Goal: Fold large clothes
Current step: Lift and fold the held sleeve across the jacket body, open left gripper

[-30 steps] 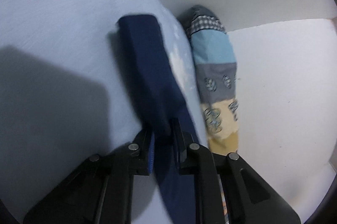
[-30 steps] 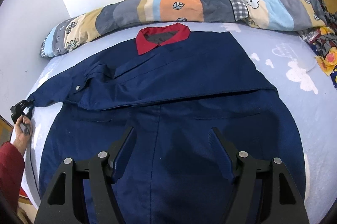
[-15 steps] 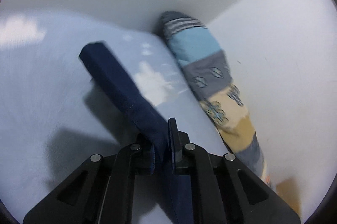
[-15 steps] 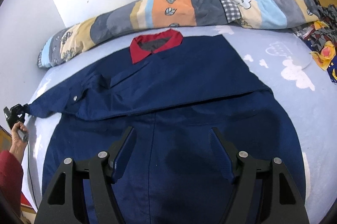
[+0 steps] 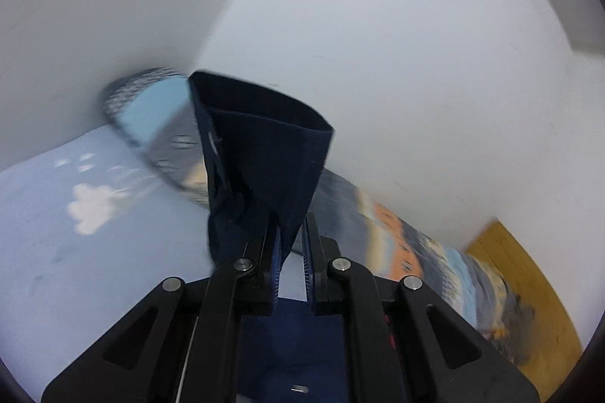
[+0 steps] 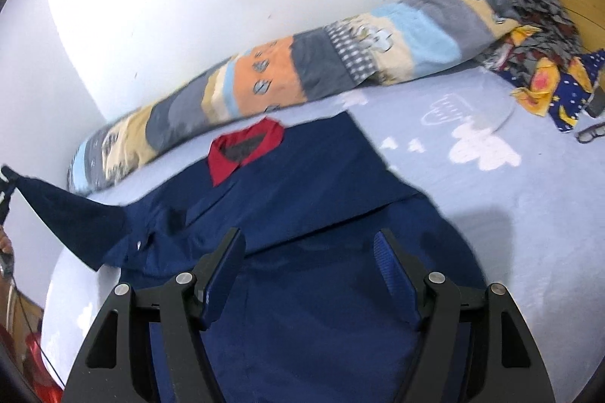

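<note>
Navy jacket (image 6: 302,221): spread flat on the pale blue bed (image 6: 510,213), red collar (image 6: 245,149) towards the patchwork bolster (image 6: 302,70).
Sleeve cuff (image 5: 261,145): lifted off the bed at centre frame.
Left tool (image 5: 291,251): clamped on the sleeve cuff.
Right tool (image 6: 310,274): held wide apart above the jacket, nothing gripped.
</note>
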`<state>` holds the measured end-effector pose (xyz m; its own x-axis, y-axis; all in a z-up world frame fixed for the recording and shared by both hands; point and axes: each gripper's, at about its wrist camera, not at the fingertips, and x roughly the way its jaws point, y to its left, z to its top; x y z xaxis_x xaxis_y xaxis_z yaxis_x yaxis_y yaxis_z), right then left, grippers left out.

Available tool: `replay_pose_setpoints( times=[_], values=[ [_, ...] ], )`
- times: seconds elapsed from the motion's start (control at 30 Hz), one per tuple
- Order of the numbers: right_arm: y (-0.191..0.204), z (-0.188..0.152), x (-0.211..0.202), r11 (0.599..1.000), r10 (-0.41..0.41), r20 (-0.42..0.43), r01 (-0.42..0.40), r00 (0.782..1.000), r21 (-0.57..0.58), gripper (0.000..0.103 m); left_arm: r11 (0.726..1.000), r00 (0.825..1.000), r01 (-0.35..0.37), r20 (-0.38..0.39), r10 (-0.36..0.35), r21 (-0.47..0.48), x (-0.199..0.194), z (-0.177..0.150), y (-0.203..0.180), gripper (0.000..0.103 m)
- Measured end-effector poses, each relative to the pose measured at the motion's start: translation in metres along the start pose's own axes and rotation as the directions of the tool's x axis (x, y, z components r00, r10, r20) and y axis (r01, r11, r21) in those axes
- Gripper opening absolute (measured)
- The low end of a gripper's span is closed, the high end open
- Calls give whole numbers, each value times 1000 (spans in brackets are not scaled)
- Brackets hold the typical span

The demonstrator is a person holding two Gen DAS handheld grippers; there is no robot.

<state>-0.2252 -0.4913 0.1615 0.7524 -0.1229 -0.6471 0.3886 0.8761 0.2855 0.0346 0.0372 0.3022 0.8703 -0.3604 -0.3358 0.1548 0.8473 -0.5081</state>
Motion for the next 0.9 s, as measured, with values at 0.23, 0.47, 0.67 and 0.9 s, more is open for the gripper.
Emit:
replay_pose_setpoints(
  times=[0.23,0.47,0.67,0.9],
  values=[
    [-43,13,-26,997,-5,68,-1,998,79,73,978,983,159,-115,-144,135,46,-51,-175,8],
    [-89,24,-45,985,-9,117,-11,993,175,75,930,945,219,-300,-127,295,126,-202,-314,8],
    [-119,28,-57,975,-29,144,-4,989,221,75,894,883,166,-467,53,416,179,-369,-346,8],
    [-137,32,-57,966,-39,135,3,990,260,75,874,820,169,-557,131,455,191,-449,-348,49]
  ],
)
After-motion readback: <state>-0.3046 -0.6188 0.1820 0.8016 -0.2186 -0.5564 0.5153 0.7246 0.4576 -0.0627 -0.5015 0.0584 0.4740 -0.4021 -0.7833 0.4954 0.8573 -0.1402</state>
